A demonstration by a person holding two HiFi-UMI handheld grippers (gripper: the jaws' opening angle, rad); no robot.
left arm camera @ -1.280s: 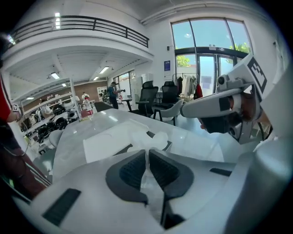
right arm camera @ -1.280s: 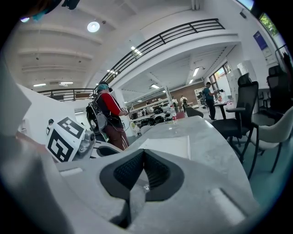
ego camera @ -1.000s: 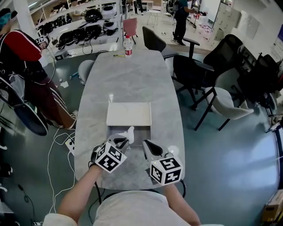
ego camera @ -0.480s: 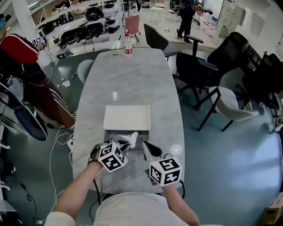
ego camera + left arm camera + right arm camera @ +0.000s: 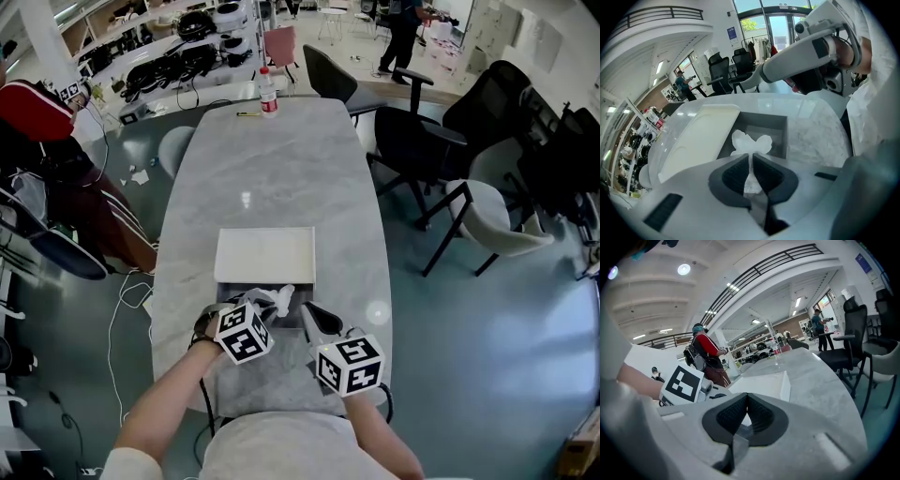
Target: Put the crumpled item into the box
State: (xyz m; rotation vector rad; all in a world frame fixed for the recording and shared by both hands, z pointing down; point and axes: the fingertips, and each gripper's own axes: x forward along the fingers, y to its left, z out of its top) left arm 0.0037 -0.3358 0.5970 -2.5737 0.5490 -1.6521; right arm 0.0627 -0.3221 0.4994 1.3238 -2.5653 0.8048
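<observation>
Left tool [image 5: 750, 158] clamps the crumpled item [image 5: 751, 142], which juts from its tips over the box [image 5: 764, 120]; right tool [image 5: 746, 398] closed, empty.

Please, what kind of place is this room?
Probably an open office or lab workspace: a long grey table, black office chairs beside it, and benches loaded with cables and equipment at the back.
</observation>
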